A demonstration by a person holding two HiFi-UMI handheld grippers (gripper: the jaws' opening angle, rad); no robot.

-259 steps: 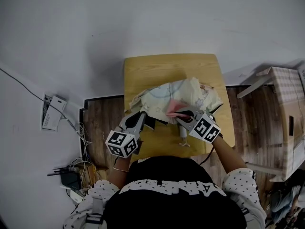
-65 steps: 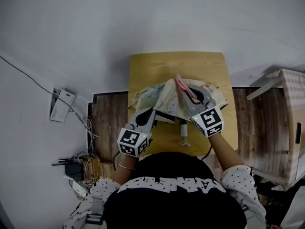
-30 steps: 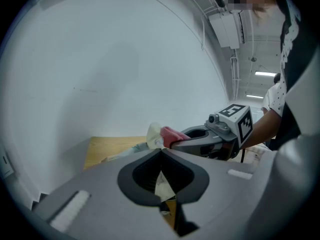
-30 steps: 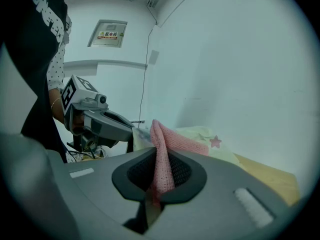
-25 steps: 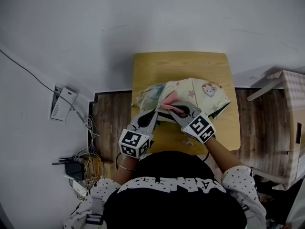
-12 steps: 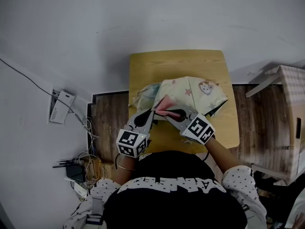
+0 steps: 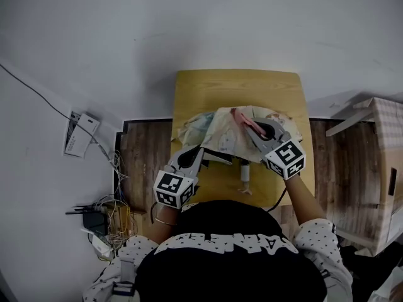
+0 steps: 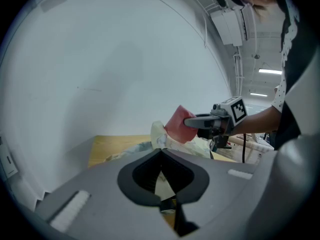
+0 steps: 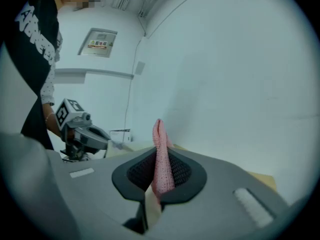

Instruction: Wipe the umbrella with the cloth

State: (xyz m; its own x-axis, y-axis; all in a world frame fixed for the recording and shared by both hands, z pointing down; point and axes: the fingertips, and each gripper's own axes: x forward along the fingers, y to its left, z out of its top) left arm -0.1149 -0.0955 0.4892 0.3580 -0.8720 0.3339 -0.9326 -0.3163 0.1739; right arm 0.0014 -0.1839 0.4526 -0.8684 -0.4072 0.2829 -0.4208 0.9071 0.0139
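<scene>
At the left, the left gripper (image 7: 200, 151) rests at the near left edge of the umbrella (image 7: 217, 131). Its fingers are pressed together. A strip of pale canopy fabric shows between them in the left gripper view, so it looks to be pinning that edge.

The umbrella lies collapsed in the middle of the wooden counter (image 7: 239, 83). Its cream printed canopy is bunched in a heap that spreads from left to right. Its handle (image 7: 244, 178) points back toward the person, so the shaft appears to run from near to far.

Over the right half of the heap, the pink cloth (image 7: 240, 116) sticks out ahead of the right gripper (image 7: 250, 124), whose fingers pinch it tightly along a fold. Whether the cloth touches the canopy I cannot tell from above; it sits at or just over the top of the fabric.

The bulk of the canopy lies to the left of and below the cloth, between the two grippers, so the right hand is the one placed to wipe. A stroke would probably run across the heap toward the left gripper, or back toward the handle, while the left hand steadies the fabric.
</scene>
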